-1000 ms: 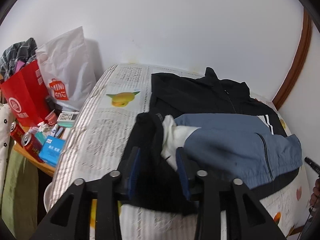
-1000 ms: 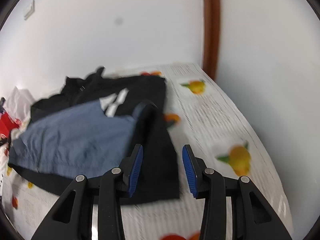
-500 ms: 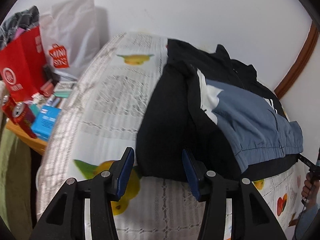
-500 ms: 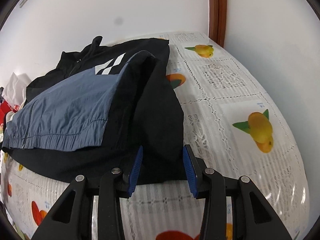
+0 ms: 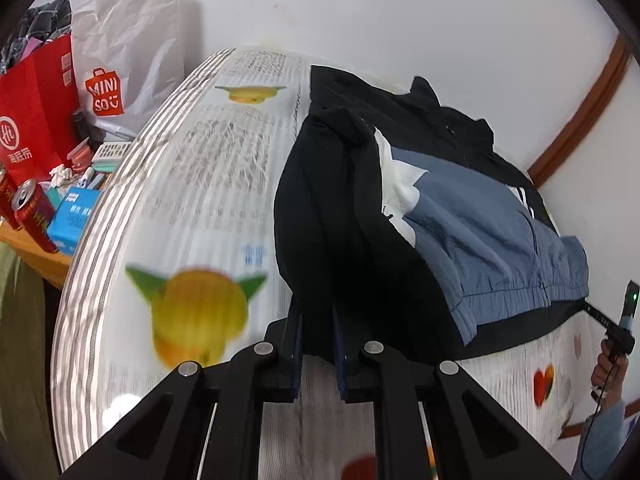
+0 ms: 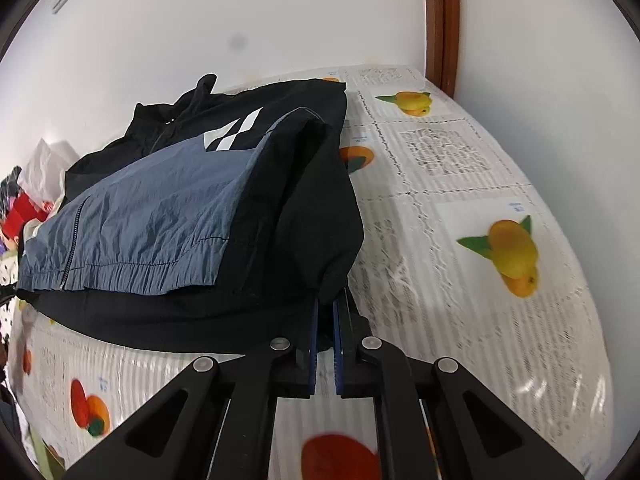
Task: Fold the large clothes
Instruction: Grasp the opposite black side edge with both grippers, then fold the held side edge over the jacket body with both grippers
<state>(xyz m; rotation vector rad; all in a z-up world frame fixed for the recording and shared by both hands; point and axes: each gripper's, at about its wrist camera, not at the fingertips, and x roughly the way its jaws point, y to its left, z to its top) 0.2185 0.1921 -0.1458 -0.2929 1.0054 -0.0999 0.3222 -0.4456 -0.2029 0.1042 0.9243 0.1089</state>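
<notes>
On the fruit-print tablecloth [image 6: 460, 208], the jacket [image 6: 160, 216] stretches toward 12 o'clock, one near hem corner pinched by the left tongs [image 5: 318, 330] and the other by the right tongs [image 6: 325, 322].

Claw tips buried under jacket [image 5: 352, 248] hem; fruit-print cloth [image 5: 192, 216] motion-blurred

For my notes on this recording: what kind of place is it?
Probably a lived-in room at home. A jacket lies on a fruit-print cloth against a white wall, and beside it stand shopping bags, drink cans and small clutter.
</notes>
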